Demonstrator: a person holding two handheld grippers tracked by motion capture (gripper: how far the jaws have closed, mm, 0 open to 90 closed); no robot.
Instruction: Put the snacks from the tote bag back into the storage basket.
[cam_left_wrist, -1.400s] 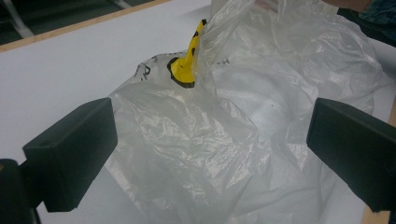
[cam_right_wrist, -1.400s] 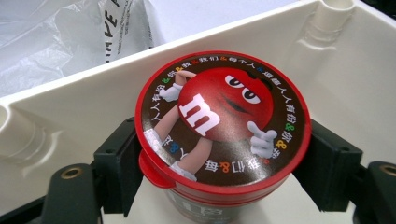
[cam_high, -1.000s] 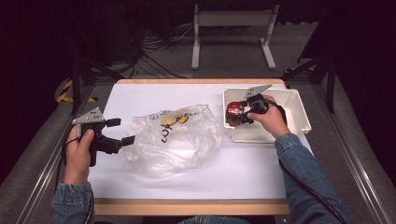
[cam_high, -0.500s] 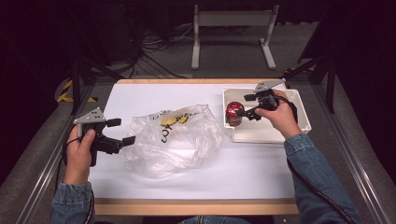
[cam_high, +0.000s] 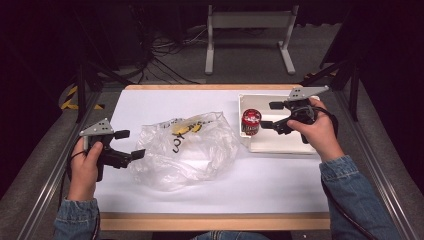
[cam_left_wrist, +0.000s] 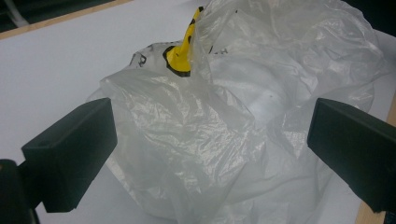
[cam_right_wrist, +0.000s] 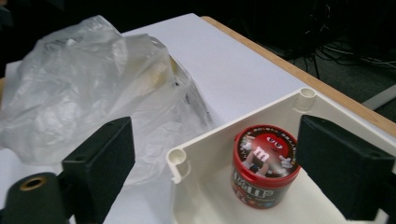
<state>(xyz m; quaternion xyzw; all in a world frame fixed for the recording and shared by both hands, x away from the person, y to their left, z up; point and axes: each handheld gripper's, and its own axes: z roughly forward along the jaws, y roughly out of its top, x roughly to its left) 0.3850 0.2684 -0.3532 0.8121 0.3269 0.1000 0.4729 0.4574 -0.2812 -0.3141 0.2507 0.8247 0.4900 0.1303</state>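
- Two grippers we hold with jaws apart: the left gripper (cam_high: 131, 144) at the plastic bag (cam_high: 185, 150).
- Our right gripper (cam_high: 267, 115) faces the red candy tub (cam_high: 251, 122) in the white tray (cam_high: 280, 146).

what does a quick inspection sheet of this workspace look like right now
surface: white table with a wooden edge
job's things: red candy tub upright in the left end of the white tray; crumpled clear plastic bag at mid-table
clutter: nothing seen
grippers: left gripper open, at the bag's left edge; right gripper open, facing the tub, not touching it
cables: black cable loops behind the right hand; loose cables on the floor
surroundings: dark room, white metal stand behind the table
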